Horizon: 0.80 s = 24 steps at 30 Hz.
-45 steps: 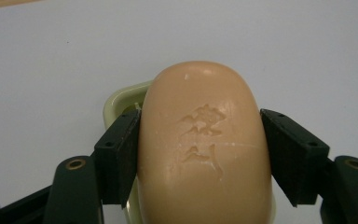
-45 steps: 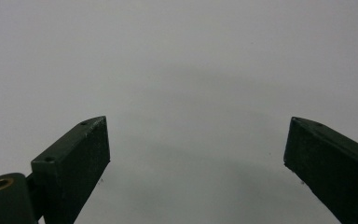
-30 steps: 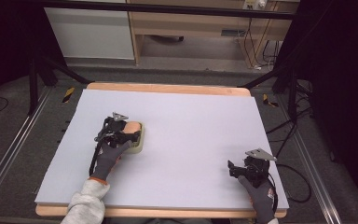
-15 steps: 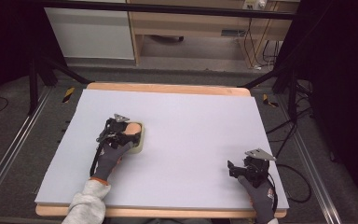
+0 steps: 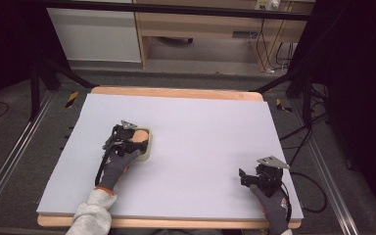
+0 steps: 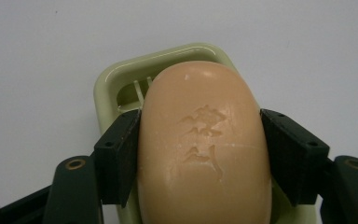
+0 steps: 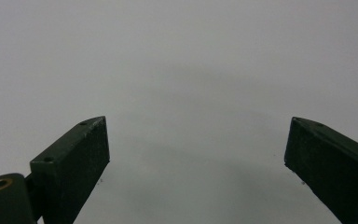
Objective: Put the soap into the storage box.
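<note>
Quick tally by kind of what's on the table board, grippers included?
Soap bar: 1, peach, between the left gripper's jaws
Soap dish: 1, pale green, under the soap
Grippers: 2, left gripper at the soap, right gripper open over bare board
Total: 4

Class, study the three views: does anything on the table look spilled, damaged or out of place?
Nothing stands out. The soap bar sits in its pale green dish, the left gripper closed on it; the right gripper is open over bare table.
</note>
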Available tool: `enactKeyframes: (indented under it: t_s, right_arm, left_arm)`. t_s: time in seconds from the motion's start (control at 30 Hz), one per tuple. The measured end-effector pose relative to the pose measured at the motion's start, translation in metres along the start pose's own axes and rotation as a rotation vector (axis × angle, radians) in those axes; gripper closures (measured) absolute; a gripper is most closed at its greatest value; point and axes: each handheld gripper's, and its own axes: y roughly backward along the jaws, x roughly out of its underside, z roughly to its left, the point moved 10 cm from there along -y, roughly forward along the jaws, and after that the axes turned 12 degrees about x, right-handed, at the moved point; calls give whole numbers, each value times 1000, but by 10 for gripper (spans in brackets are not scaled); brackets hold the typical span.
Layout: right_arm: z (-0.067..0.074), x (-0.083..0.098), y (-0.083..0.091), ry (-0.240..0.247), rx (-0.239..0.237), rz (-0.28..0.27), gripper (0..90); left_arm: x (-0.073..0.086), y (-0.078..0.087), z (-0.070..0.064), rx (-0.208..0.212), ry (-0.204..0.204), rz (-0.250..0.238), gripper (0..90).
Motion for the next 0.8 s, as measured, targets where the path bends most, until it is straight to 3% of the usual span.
enactKeyframes:
  t_s: [0.5,0.8]
  right_arm:
    - [0,0,0,-2,1,-1,68]
    - [-1,0,1,-1,3,-2,68]
  left_arm:
    - [1,0,0,-9,-11,5,312]
    - [-7,15,1,9,3,-48,302]
